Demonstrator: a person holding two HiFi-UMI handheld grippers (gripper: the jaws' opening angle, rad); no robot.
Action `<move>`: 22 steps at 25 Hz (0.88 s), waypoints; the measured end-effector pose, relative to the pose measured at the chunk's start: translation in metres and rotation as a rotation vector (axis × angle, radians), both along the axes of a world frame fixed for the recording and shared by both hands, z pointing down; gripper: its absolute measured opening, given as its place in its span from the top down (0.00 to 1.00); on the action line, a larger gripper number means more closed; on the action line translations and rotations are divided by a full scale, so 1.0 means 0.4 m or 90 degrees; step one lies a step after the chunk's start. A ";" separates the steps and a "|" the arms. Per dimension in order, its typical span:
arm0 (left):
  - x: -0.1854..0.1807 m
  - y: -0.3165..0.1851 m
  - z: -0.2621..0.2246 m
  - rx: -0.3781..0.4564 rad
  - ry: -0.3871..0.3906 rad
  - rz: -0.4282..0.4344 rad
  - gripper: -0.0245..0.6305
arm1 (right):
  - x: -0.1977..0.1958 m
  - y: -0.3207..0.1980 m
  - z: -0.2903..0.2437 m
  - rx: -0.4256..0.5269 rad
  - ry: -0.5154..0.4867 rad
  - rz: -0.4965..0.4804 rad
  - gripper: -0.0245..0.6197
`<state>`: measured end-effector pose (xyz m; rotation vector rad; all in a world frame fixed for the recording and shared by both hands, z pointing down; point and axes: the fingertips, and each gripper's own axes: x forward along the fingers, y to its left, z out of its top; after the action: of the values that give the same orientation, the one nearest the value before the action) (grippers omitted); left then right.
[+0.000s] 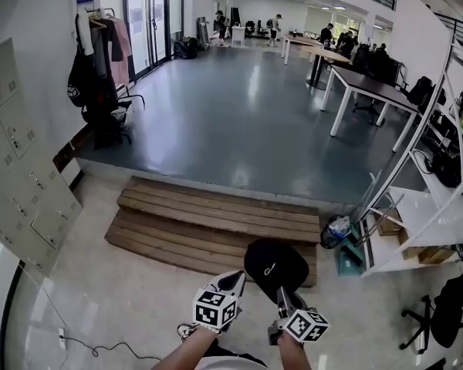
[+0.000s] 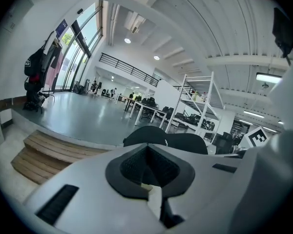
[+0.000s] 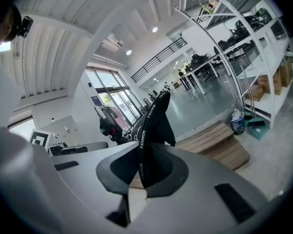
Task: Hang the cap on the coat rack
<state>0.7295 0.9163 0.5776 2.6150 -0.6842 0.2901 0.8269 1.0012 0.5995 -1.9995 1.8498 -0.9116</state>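
Note:
The black cap [image 1: 275, 265] hangs low in the head view, over the pale floor in front of the wooden steps. My right gripper [image 1: 281, 294] is shut on its back strap; in the right gripper view the strap, printed FASHION [image 3: 142, 150], runs up out of the closed jaws of that gripper [image 3: 140, 173]. My left gripper [image 1: 234, 283] sits just left of the cap, apart from it, jaws shut with nothing between them [image 2: 149, 172]; the cap [image 2: 166, 139] shows beyond it. The coat rack [image 1: 100, 68], hung with jackets and a bag, stands far off at the back left wall.
Two wooden steps [image 1: 216, 226] lead up to the grey floor. Grey lockers [image 1: 15, 176] line the left wall. White shelving [image 1: 428, 206] and a bin [image 1: 336, 232] stand at the right, desks [image 1: 363, 87] behind. A cable [image 1: 100, 351] lies on the floor.

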 end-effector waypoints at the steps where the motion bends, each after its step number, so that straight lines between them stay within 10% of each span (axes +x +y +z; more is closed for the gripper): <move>1: -0.008 -0.009 0.002 -0.001 -0.003 -0.004 0.96 | -0.007 -0.011 0.001 -0.001 0.000 -0.004 0.93; 22: -0.355 -0.319 -0.004 -0.006 0.004 -0.204 0.96 | -0.287 -0.416 -0.001 0.007 -0.005 -0.189 0.93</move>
<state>0.5877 0.7885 0.5760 2.4459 -1.0776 0.1857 0.7122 0.8347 0.5992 -1.7399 2.1809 -0.9801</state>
